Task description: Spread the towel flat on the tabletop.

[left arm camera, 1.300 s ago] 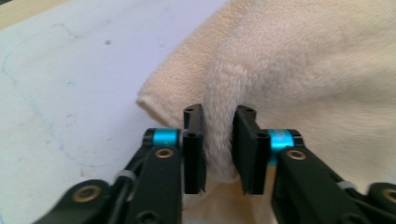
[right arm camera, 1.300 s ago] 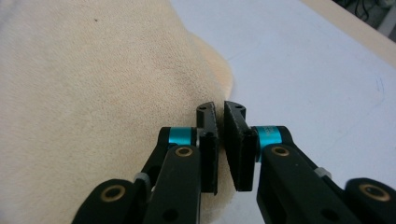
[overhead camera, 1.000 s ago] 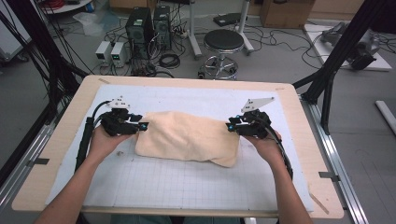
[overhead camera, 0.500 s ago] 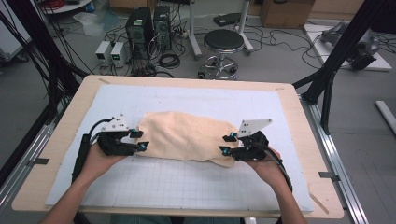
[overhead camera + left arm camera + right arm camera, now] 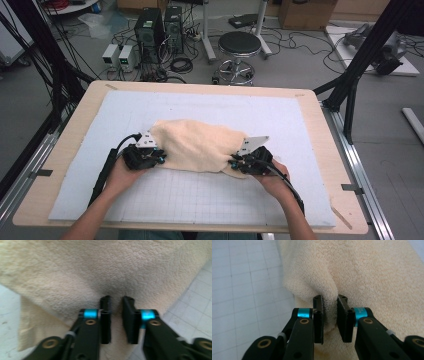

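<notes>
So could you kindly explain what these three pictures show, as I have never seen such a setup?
A person sits at a table with a hand-held gripper in each hand. The high view looks down from above: the left hand-held gripper and the right hand-held gripper sit at either end of a cream towel on a white gridded mat. The other two pictures come from cameras on the grippers, looking along their black jaws. The jaws have just been closing, and each pair pinches a fold of towel.

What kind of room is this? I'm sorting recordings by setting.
Most likely a lab or workshop: computer towers and loose cables lie on the floor behind the table, beside a round stool and black frame struts.
</notes>
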`<state>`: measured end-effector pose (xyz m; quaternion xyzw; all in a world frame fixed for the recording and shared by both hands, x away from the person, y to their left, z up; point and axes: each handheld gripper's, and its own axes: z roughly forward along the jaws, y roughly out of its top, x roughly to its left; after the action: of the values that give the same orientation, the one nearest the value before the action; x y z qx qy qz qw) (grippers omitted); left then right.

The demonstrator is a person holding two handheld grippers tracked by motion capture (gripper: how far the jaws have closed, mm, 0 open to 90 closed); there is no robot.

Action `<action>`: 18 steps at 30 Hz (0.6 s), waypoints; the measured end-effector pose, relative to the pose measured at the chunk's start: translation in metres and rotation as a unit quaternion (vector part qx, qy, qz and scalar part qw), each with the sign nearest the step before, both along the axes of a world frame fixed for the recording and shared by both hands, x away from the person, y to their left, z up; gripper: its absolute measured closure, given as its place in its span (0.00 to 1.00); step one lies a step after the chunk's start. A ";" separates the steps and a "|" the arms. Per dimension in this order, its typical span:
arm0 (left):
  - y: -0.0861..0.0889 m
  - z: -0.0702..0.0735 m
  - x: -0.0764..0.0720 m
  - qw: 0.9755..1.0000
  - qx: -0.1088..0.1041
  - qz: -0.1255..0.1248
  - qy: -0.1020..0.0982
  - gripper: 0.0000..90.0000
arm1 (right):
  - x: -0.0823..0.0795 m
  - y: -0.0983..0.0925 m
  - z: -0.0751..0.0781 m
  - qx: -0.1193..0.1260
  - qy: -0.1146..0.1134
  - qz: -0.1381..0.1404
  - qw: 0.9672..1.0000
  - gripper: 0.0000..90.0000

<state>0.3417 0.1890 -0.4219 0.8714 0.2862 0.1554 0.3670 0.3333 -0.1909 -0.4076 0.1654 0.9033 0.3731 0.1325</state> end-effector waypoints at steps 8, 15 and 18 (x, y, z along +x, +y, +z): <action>0.017 0.023 -0.010 0.999 -0.038 -0.012 -0.012 0.99 | -0.013 -0.013 0.027 0.032 -0.014 0.001 0.999 0.89; 0.024 0.056 -0.025 0.998 -0.043 -0.028 -0.045 0.99 | -0.025 -0.011 0.060 0.021 -0.038 0.022 0.999 0.90; 0.025 0.070 -0.030 0.996 -0.053 -0.036 -0.057 0.99 | -0.029 -0.012 0.073 0.023 -0.049 0.027 0.998 0.91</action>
<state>0.3114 0.2137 -0.3523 0.8500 0.2411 0.1762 0.4340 0.3040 -0.2028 -0.3351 0.1251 0.8910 0.4049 0.1628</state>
